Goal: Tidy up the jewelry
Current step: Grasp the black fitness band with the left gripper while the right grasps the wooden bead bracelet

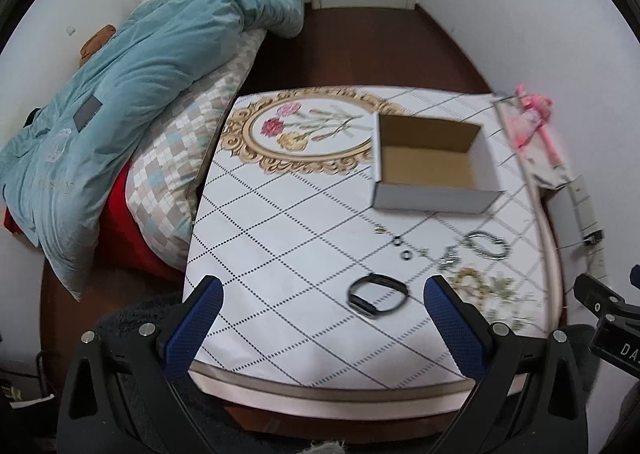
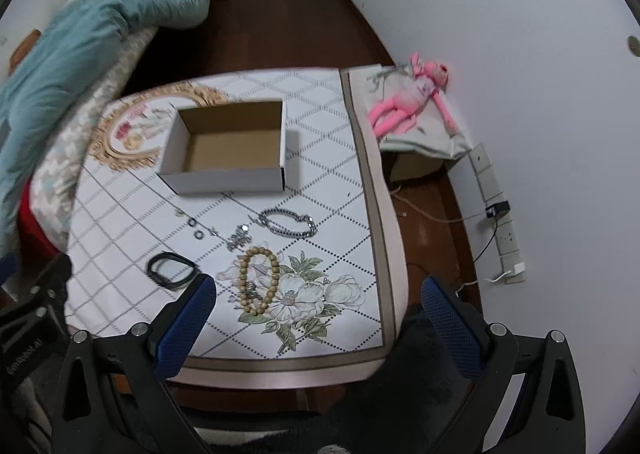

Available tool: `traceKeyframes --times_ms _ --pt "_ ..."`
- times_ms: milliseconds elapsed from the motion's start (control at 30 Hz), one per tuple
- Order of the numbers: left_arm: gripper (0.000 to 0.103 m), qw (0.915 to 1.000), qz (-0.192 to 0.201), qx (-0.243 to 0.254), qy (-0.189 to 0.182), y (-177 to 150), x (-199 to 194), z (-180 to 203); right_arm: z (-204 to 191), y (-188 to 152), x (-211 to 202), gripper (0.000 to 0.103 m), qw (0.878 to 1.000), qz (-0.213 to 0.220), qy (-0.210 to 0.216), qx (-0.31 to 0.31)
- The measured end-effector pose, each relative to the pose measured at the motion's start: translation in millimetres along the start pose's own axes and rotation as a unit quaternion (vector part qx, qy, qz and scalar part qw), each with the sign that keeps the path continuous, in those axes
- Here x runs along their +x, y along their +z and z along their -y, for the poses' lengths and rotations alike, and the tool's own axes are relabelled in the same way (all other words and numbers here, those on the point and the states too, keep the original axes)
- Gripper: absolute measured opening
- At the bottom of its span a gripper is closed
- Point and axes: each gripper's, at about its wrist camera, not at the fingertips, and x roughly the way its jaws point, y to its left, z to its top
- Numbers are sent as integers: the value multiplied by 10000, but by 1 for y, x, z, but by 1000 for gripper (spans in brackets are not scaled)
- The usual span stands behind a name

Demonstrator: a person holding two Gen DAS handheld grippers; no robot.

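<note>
Both grippers hang above the near edge of the counter (image 1: 280,238), and each has its blue fingers spread wide with nothing between them. Ahead of the left gripper (image 1: 323,328), just beyond its right finger (image 1: 452,318), a black wristband (image 1: 378,295) lies flat on the patterned cloth. Further ahead of these fingers two small dark rings (image 1: 401,248) lie close together, and to the right of them there is a small silver piece (image 1: 447,256) and a silver chain bracelet (image 1: 487,245). Far ahead, past all the jewelry, an open cardboard box (image 1: 434,167) stands on the counter, and I see nothing inside it. From the right gripper (image 2: 318,324) the same things look different: the wooden bead bracelet (image 2: 258,280) lies between its fingers and a little ahead, on the printed flower, and the black wristband is just beyond the tip of its left finger (image 2: 188,322). The silver chain bracelet lies further ahead, and the box stands behind it. The right finger (image 2: 448,318) of this gripper is past the edge of the counter, over the dark floor (image 2: 436,238). To the right of it a pink plush toy (image 2: 408,97) lies on a grey cloth by the wall. To the left of the left gripper a bed with a blue quilt (image 1: 160,53) stands beside the counter.
</note>
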Motion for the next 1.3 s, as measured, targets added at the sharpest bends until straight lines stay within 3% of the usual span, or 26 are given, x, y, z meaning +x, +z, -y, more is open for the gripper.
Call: traceKeyframes --times_ms 133,367,500,567,667,833,867,900,967,1033,1167,1300 --pt "102 9996 -264 25 39 -1 39 -3 -4 -2 57 98 9987 -515 28 53" --pt "78 9947 -1022 -11 -102 -10 110 -4 -15 -18 147 78 9918 -1252 200 159" --pt "73 9899 -1395 -18 -257 -15 137 0 -23 -23 177 67 9885 -1473 288 201" --pt "71 9879 -1518 68 -324 -19 146 5 -26 -25 186 58 9875 -1543 255 200" --pt "58 9847 -1682 156 -417 -23 157 10 -27 -27 194 44 9859 -1628 324 225" --pt "35 9819 -1810 257 -495 -28 167 16 -28 -23 196 35 9859 -1588 479 206" --pt "24 9817 -1808 286 -518 -29 168 17 -28 -23 196 34 9863 -1564 484 189" --pt "20 9816 -1809 304 -527 -30 170 17 -28 -24 195 33 9868 -1533 494 176" --pt "12 9824 -1753 321 -568 -32 170 17 -29 -25 193 24 9879 -1460 499 152" --pt "12 9833 -1701 352 -550 -32 172 16 -30 -28 190 10 9885 -1418 492 164" --pt "3 9848 -1591 311 -618 -35 168 14 -25 -28 189 9 9872 -1413 684 298" --pt "2 9858 -1475 269 -752 -36 153 12 -19 -25 177 9 9859 -1276 966 486"
